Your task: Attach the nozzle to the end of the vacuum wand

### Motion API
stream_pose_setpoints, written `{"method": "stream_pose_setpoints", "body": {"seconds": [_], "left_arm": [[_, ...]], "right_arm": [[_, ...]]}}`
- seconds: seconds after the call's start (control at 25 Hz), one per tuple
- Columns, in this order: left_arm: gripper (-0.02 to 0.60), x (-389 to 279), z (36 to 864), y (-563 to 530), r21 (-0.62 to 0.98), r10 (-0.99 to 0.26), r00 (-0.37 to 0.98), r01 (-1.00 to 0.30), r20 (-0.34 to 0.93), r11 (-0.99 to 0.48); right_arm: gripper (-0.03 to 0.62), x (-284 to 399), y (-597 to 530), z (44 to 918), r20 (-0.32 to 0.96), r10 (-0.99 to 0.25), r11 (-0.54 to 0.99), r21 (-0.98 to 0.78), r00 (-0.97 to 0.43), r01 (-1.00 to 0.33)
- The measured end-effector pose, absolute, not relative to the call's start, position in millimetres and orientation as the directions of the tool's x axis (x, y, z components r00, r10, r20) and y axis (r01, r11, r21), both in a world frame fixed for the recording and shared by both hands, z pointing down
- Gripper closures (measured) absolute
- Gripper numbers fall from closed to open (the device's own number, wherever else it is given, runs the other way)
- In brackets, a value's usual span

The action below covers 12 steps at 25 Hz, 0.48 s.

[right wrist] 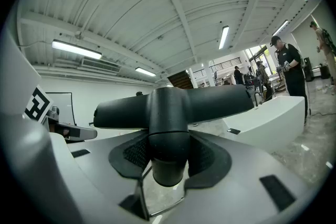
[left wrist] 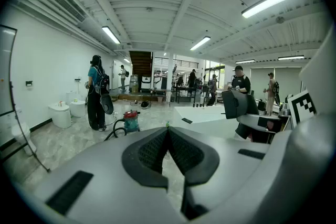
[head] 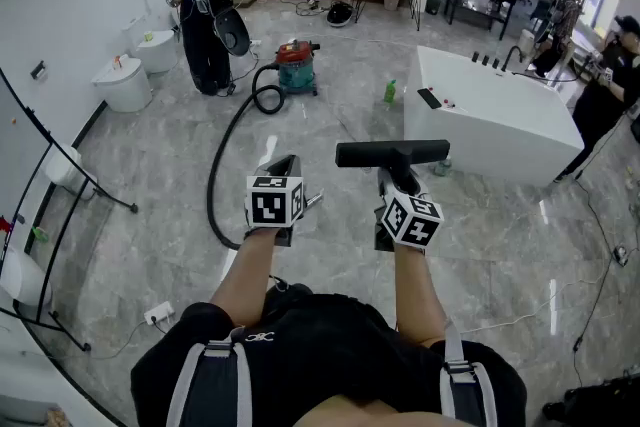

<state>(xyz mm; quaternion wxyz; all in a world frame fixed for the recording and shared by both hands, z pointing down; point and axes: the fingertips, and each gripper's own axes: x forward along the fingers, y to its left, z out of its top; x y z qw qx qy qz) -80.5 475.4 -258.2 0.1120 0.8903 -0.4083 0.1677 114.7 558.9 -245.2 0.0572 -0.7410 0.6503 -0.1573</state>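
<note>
Black nozzle (head: 392, 153), just one, gripped by right tongs (right wrist: 168, 157).

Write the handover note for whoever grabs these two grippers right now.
Left gripper: jaws shut, nothing between them.
Right gripper: shut on the neck of the black nozzle, crossbar out ahead of the jaws.
Vacuum stands on the floor ahead. Its hose curves back toward the left gripper and passes out of sight behind it; no wand end shows.
Done: nozzle is in hand.
Left: find and hold the wand end, then push the nozzle onto it.
</note>
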Motion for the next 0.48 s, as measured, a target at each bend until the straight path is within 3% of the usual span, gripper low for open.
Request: {"method": "stream_pose_setpoints", "body": {"seconds": [0.48], "left_arm": [[0.572, -47.1, -242.2, 416.0, 0.056, -0.68, 0.62, -0.754, 0.391, -0.655]], "right_arm": [[0.405, 142.9, 505.8, -226.5, 0.18, -0.977, -0.168, -0.305, 0.116, -0.937]]}}
